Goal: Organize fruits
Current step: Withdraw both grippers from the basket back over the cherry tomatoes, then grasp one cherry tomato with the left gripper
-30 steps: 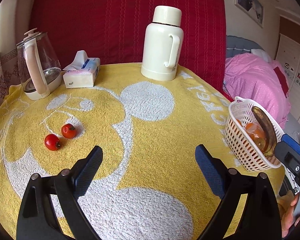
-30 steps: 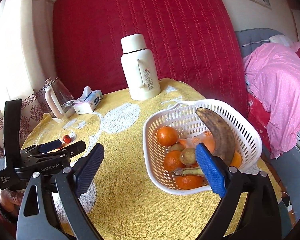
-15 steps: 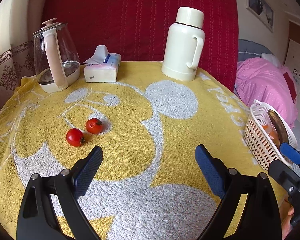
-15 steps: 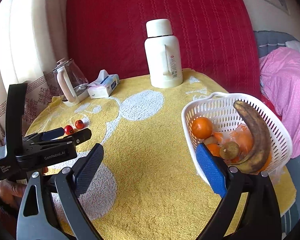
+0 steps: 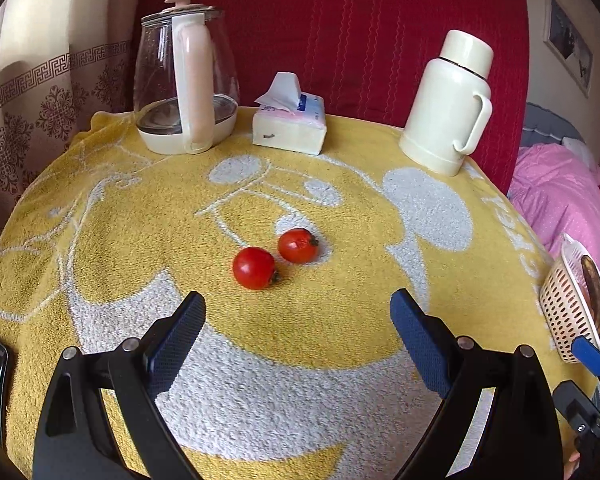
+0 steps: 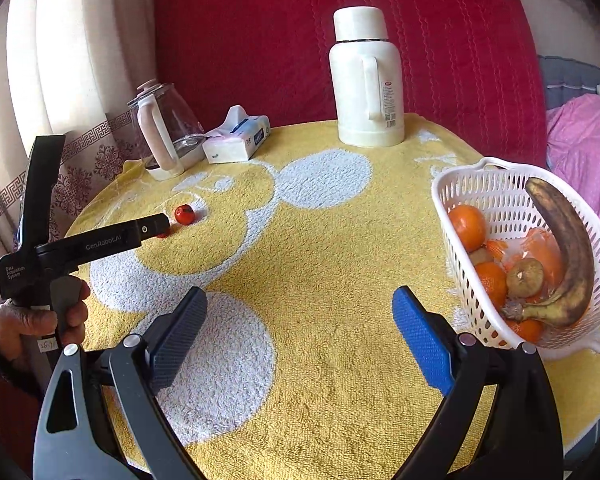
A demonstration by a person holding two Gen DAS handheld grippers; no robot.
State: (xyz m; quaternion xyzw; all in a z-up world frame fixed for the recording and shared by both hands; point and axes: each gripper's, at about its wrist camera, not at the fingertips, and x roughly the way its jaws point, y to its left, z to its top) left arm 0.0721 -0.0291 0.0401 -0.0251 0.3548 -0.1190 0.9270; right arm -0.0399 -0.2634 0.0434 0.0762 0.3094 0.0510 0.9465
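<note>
Two tomatoes (image 5: 274, 258) now sit just ahead of my left tongs (image 5: 296, 334), spread apart and closer than before, ready for pickup; right tongs (image 6: 300, 334) apart, idle.

A red quilted wall (image 5: 340, 32) rises at 12 o'clock, patterned curtains (image 6: 72, 60) at 9, pink bedding (image 5: 560, 196) at 3.
</note>
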